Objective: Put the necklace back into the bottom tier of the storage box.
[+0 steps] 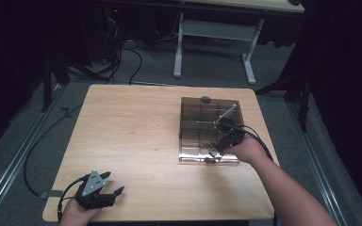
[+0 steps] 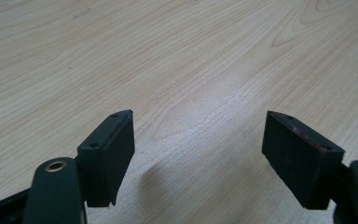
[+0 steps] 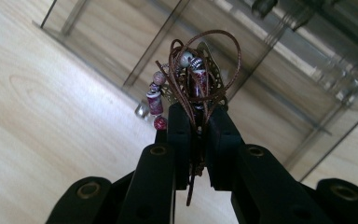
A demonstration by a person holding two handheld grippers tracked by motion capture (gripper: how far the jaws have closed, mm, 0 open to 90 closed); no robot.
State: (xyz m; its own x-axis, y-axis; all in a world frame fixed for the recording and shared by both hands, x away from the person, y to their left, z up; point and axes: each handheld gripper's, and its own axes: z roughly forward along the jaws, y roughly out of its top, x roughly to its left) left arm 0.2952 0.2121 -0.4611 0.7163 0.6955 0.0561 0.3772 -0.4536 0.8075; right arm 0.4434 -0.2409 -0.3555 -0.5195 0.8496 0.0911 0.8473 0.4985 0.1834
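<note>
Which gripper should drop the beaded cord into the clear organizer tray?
Right. The right gripper is shut on the beaded cord, over the tray. The left gripper is open, at the table's near corner.

Light wood table (image 1: 136, 136) with a pale grain is sitting on a grey floor (image 1: 207, 70). Lying directly on it, over on the right half, is a clear smoky plastic organizer tray (image 1: 193, 120) split into compartments, its near edge sitting close to the table's front right. A small dark round thing (image 1: 206, 99) is resting at the tray's far rim, can't tell what it is.
</note>
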